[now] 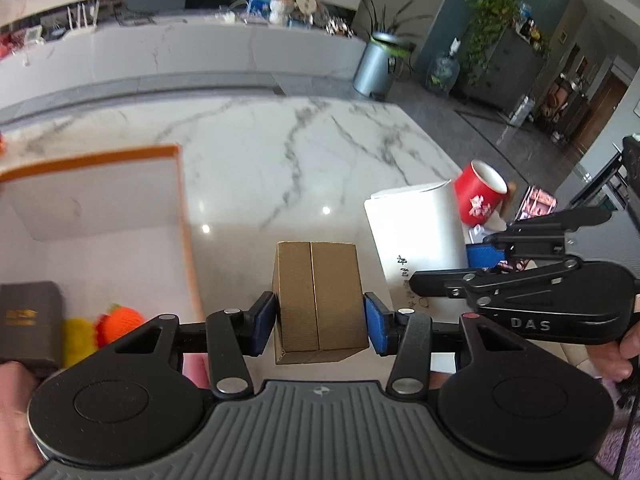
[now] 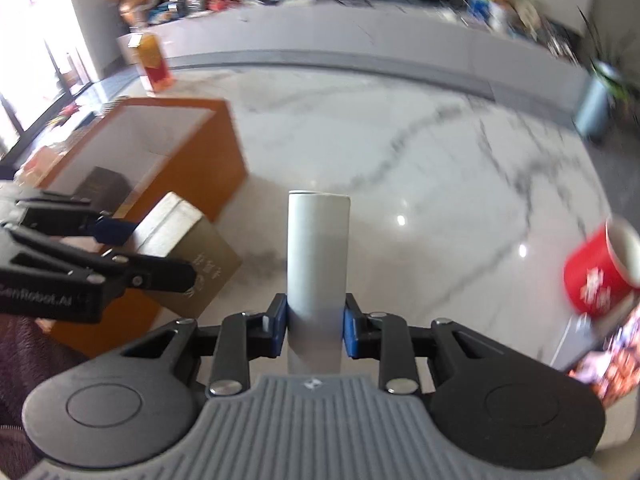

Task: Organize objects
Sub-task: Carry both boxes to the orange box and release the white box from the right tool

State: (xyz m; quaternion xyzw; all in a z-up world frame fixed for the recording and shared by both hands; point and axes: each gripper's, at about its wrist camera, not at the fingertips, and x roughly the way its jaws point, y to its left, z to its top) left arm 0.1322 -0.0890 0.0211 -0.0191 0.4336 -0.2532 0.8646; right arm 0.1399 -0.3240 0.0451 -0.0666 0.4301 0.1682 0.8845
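Item: gold box (image 1: 320, 300), clamped in left gripper (image 1: 320, 320), held above marble surface (image 1: 280, 160). Item: white tube (image 2: 318, 264), gripped by right gripper's (image 2: 316, 330) fingers. Step: carrying both toward orange bin (image 2: 208, 152); next, likely lower and release inside. Legible: "DAS" on right gripper; tube's characters unreadable.

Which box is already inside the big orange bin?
The dark brown box, lying in the orange bin beside knitted toys. The gold box is in the left gripper, outside the bin.
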